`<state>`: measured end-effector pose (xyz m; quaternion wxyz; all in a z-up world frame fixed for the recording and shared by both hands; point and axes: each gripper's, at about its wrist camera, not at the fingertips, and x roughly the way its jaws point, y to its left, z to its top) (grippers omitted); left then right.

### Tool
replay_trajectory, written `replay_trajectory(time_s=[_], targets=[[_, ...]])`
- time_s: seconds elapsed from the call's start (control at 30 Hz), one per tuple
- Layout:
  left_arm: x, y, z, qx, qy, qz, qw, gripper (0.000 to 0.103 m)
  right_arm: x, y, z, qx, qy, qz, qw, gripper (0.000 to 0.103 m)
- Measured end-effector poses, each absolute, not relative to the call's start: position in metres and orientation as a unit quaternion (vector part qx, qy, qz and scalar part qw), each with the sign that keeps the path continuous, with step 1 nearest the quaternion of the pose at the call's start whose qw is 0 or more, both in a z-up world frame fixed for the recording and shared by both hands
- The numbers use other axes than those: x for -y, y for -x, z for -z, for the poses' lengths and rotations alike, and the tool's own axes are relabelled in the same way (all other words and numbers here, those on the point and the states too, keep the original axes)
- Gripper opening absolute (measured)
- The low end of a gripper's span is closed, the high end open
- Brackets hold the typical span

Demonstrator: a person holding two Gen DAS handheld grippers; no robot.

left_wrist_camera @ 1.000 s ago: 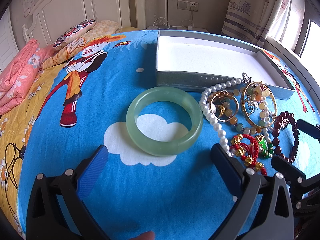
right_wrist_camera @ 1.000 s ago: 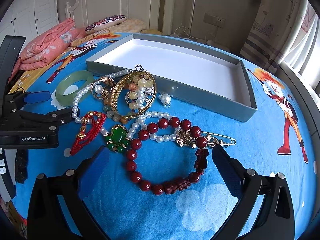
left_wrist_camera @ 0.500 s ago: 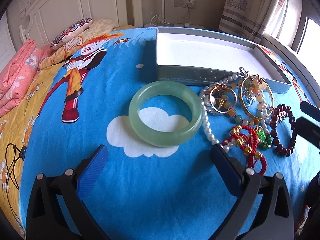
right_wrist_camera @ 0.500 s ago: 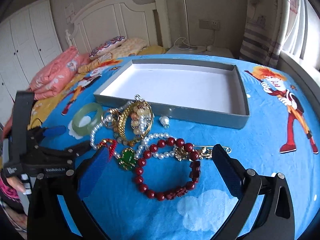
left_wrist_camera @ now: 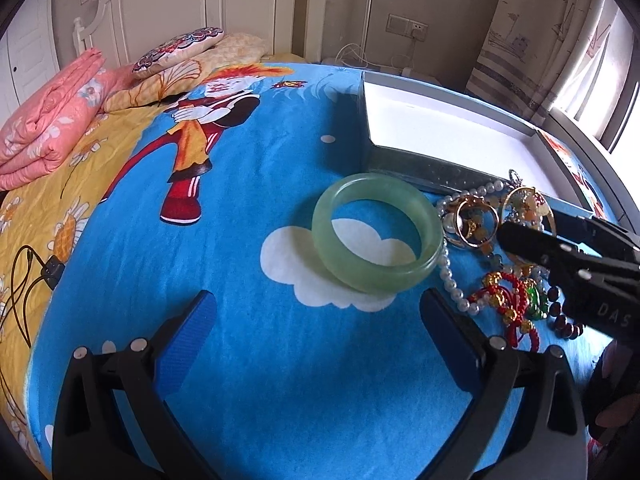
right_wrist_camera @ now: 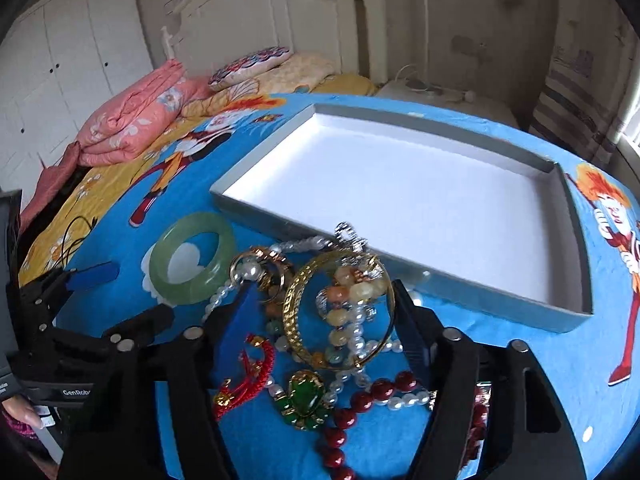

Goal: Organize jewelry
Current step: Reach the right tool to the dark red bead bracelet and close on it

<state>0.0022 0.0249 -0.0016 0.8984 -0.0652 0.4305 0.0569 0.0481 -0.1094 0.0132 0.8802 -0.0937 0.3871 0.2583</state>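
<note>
- Bedroom light falls on a bed (left_wrist_camera: pixel 248 208) under a blue cartoon sheet, with a folded pink quilt (left_wrist_camera: pixel 48 120) and a pillow (left_wrist_camera: pixel 176 50) towards the headboard.
- We hold our left hand-held gripper (left_wrist_camera: pixel 320 322) wide open over bare sheet, with nothing between its blue pads.
- Just ahead of it and slightly to its right lies the jade bangle (left_wrist_camera: pixel 378 232), flat on the sheet and apart from both pads.
- We judge the bangle stiff, smooth, fairly heavy and breakable; a grip across one side of its wall, one pad inside the ring and one outside, should hold better than spanning the whole ring.
- Our right hand-held gripper (right_wrist_camera: pixel 320 312) is about half open, its fingers on either side of the gold bangle (right_wrist_camera: pixel 340 308) in the jewelry pile; we cannot tell whether the pads touch it yet.
- Strung through and under that bangle are a pearl strand (right_wrist_camera: pixel 356 336) and pale stone beads (right_wrist_camera: pixel 340 312), so a lift may drag them along.
- Closer to us than its fingertips lie a red cord bracelet (right_wrist_camera: pixel 248 376), a green pendant (right_wrist_camera: pixel 306 398) and dark red beads (right_wrist_camera: pixel 360 400), all limp and light.
- Beyond the right gripper sits the tray (right_wrist_camera: pixel 572 216), shallow, white-lined and with nothing in it, its near wall just past the pile.
</note>
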Motion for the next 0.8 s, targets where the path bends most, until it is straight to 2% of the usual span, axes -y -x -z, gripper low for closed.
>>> replay_trajectory(time_s=[0.07,0.1,0.23,0.4,0.5,0.57,0.6,0.7,0.77,0.8], targets=[[-0.024,0.000,0.001,-0.426,0.065,-0.059,0.900,0.100,0.106,-0.037,-0.014,-0.379,0.094,-0.303,0.869,0.052],[-0.024,0.001,0.000,-0.422,0.064,-0.060,0.902,0.100,0.105,-0.033,-0.014,-0.383,0.092,-0.325,0.860,0.044],[-0.019,0.008,-0.003,-0.409,0.051,-0.062,0.909,0.100,0.097,-0.021,-0.006,-0.414,0.092,-0.367,0.828,0.045],[-0.024,0.014,-0.002,-0.414,0.061,-0.061,0.906,0.100,0.114,-0.014,-0.001,-0.463,0.017,-0.421,0.780,0.047],[-0.024,0.016,0.000,-0.419,0.061,-0.058,0.904,0.100,0.132,0.000,-0.002,-0.474,-0.015,-0.439,0.764,0.057],[-0.022,0.017,0.000,-0.417,0.056,-0.056,0.905,0.101,0.145,0.013,-0.010,-0.458,-0.018,-0.436,0.775,0.072],[-0.021,0.018,-0.001,-0.415,0.054,-0.055,0.907,0.101,0.153,0.020,-0.017,-0.441,-0.016,-0.432,0.787,0.088],[-0.021,0.022,-0.002,-0.408,0.053,-0.052,0.910,0.101,0.180,0.055,-0.043,-0.366,0.010,-0.402,0.840,0.092],[-0.023,0.025,-0.002,-0.407,0.059,-0.050,0.910,0.101,0.204,0.090,-0.066,-0.273,0.037,-0.366,0.889,0.099],[-0.024,0.026,-0.002,-0.406,0.064,-0.048,0.911,0.101,0.217,0.109,-0.074,-0.226,0.051,-0.333,0.914,0.099]])
